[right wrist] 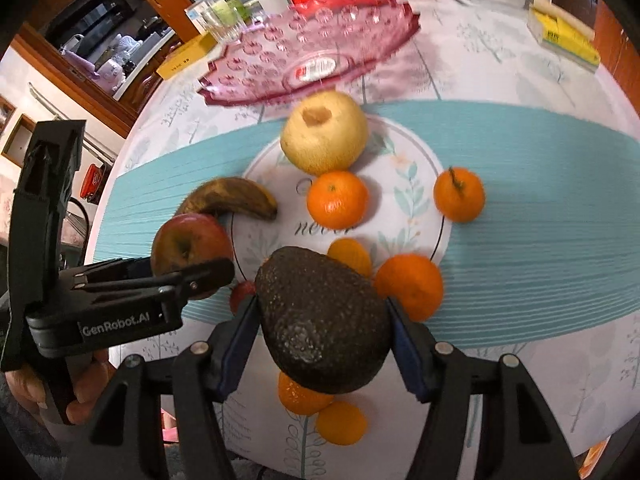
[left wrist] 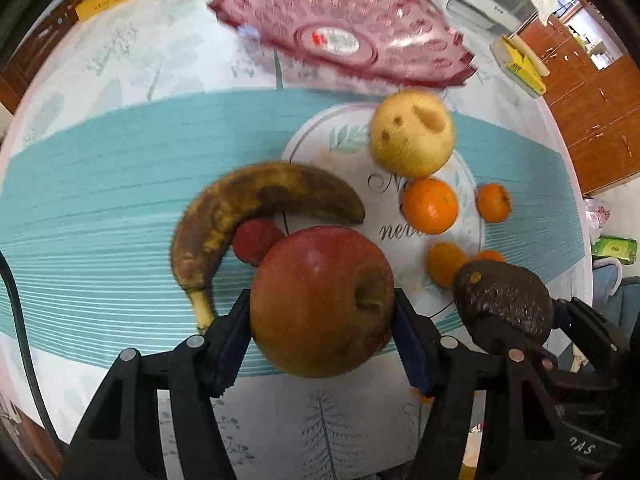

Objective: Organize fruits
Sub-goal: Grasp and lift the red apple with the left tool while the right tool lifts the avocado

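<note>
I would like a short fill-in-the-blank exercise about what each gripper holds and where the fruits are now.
1. The left gripper is shut on the red ____.
2. The right gripper is shut on the dark ____.
3. The pink glass dish holds ____ fruit.
4. The brown banana lies on the ____ striped cloth.

Missing words: apple; avocado; no; teal

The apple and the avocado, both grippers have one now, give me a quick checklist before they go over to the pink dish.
1. Left gripper shut on red apple: ok.
2. Right gripper shut on avocado: ok.
3. Both fruits lifted off the table: cannot tell.
4. Pink dish has no fruit in it: ok.
5. Path to the dish: not ok, yellow apple sits right in front of it.
6. Grippers apart from each other: ok, though close.
</note>
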`<state>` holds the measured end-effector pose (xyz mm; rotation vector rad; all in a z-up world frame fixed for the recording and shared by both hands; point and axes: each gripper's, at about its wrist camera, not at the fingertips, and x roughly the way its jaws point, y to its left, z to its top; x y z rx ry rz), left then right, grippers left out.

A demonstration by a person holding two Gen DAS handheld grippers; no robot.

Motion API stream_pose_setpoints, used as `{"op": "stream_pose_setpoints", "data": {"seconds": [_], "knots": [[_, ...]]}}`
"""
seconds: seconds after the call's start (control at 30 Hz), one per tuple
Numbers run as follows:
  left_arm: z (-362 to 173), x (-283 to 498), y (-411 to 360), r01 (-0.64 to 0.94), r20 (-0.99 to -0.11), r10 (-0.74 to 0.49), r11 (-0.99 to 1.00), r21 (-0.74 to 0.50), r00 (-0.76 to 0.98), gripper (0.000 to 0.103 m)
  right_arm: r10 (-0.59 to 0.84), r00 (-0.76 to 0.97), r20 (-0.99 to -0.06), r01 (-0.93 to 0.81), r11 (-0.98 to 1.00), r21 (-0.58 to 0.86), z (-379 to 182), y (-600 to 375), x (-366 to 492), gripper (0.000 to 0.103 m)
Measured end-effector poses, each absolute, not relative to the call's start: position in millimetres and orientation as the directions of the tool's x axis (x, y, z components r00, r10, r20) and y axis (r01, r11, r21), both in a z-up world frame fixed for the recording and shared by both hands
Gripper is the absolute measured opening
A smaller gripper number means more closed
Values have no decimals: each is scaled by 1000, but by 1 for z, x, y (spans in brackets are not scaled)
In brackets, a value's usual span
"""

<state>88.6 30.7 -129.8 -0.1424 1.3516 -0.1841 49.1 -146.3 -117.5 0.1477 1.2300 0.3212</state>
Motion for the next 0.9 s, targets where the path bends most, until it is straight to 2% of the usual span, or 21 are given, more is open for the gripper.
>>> {"op": "stream_pose_setpoints", "data": {"seconds": [0.2,0.5,0.73,0.9], "knots": [[-70,86,34,59,-926,-183,983,-173,330,64,309,372,-875,-216,946,242,-77,-144,52,63],[18,87,51,48,-866,-133,991,-125,483,64,246,529,-812,-287,952,101,-2,-142,68,63],[67,107,60,50,-815,-75,997,-56,575,64,176,629,-757,-268,963,1,44,-151,105,63],[88,133,66,25,-785,-32,999,-21,619,64,108,677,-728,-181,983,-22,67,-166,146,63]]}}
